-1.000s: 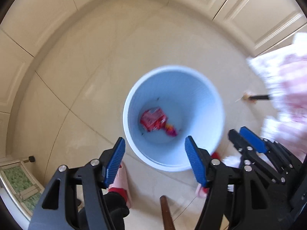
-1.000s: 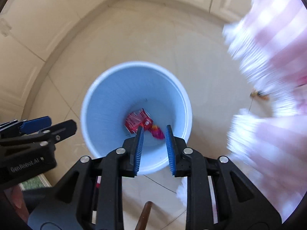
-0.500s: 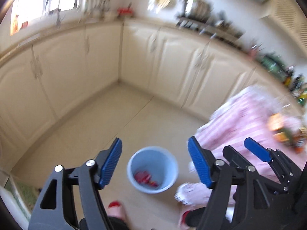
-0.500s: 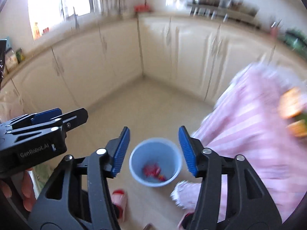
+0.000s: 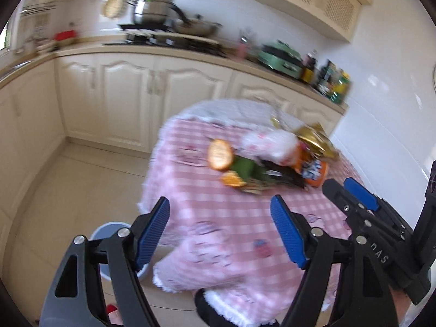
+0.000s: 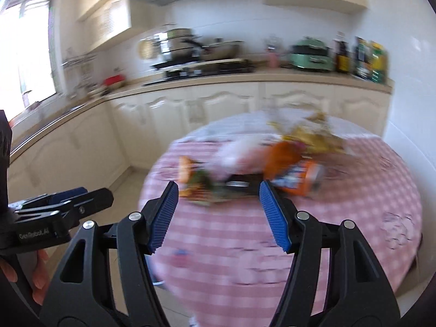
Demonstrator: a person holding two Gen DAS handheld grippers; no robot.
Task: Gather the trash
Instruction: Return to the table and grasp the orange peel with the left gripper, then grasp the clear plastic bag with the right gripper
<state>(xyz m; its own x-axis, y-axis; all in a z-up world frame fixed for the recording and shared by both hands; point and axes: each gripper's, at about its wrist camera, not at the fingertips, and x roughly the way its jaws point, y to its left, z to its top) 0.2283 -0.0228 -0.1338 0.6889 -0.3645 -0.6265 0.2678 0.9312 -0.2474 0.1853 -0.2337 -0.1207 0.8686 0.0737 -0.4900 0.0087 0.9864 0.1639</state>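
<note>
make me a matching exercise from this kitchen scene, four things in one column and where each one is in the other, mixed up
Things:
1. light blue plastic trash bin
2. crumpled gold foil wrapper
3. mint green countertop appliance
4. steel pot

Places:
A. on the stove
B. on the floor beside the table
C. on the pink checked tablecloth
D. on the counter, next to dark bottles

Pairs: 1-B, 2-C, 3-D, 4-A
</note>
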